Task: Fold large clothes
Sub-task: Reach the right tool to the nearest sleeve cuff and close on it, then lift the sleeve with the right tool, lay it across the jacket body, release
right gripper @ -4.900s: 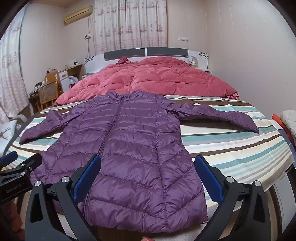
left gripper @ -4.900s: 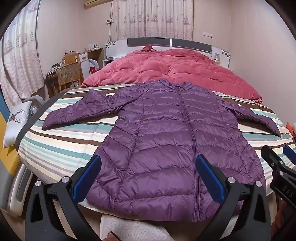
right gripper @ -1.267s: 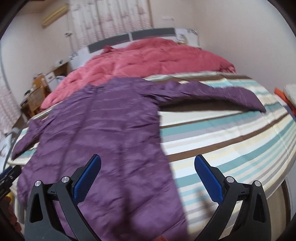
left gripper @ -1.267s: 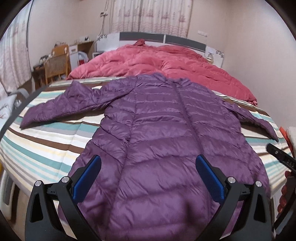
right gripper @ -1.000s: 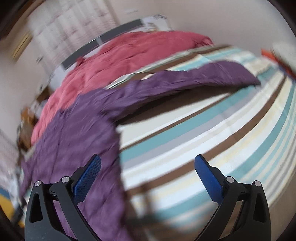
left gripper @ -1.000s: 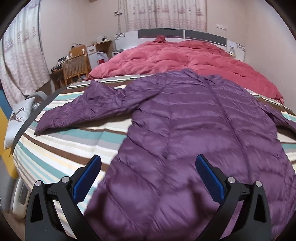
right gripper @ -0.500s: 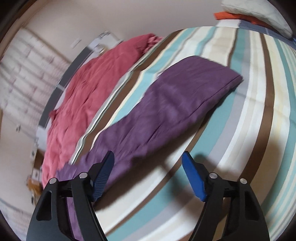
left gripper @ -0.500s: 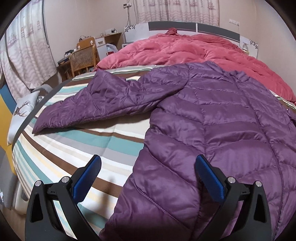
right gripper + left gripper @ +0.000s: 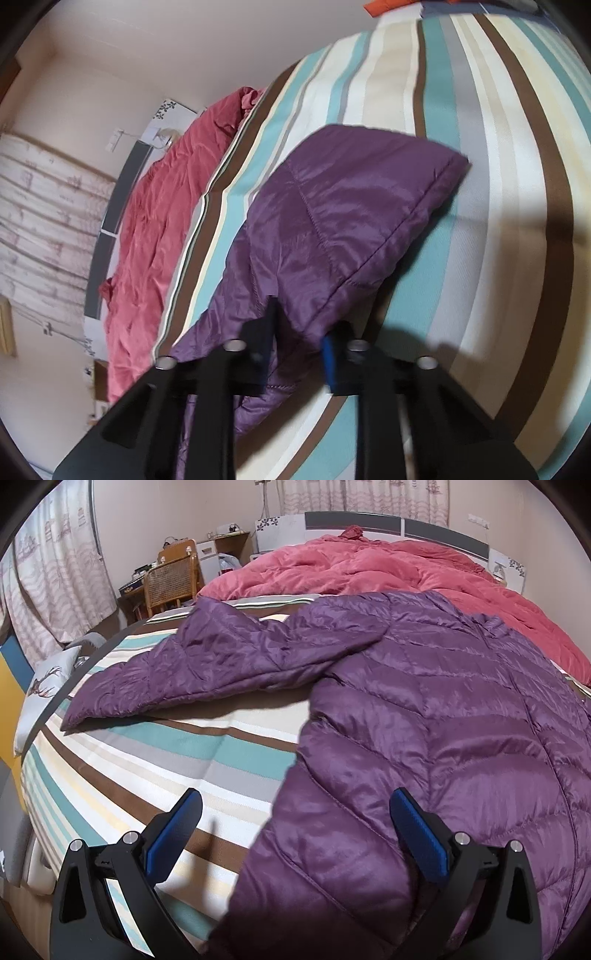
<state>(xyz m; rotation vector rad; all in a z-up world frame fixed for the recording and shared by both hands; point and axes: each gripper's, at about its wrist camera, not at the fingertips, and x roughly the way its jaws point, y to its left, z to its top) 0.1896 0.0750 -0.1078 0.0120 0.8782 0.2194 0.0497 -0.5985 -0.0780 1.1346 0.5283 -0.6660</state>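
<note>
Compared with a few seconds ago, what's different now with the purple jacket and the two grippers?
The right gripper swung from the hem out to the jacket's far sleeve; its jaws are closing, with sleeve fabric between them. The left gripper shifted toward the jacket's side edge, jaws open and holding nothing. The purple jacket itself lies spread on the striped sheet as before, the red duvet unmoved.

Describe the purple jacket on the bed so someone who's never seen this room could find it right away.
Start at the bed with the striped sheet. Nearer the foot than the heaped red quilt lies the purple jacket, spread flat with sleeves out. It is the only shiny, quilted purple thing there, and one sleeve sits between the right gripper's closing fingers.
</note>
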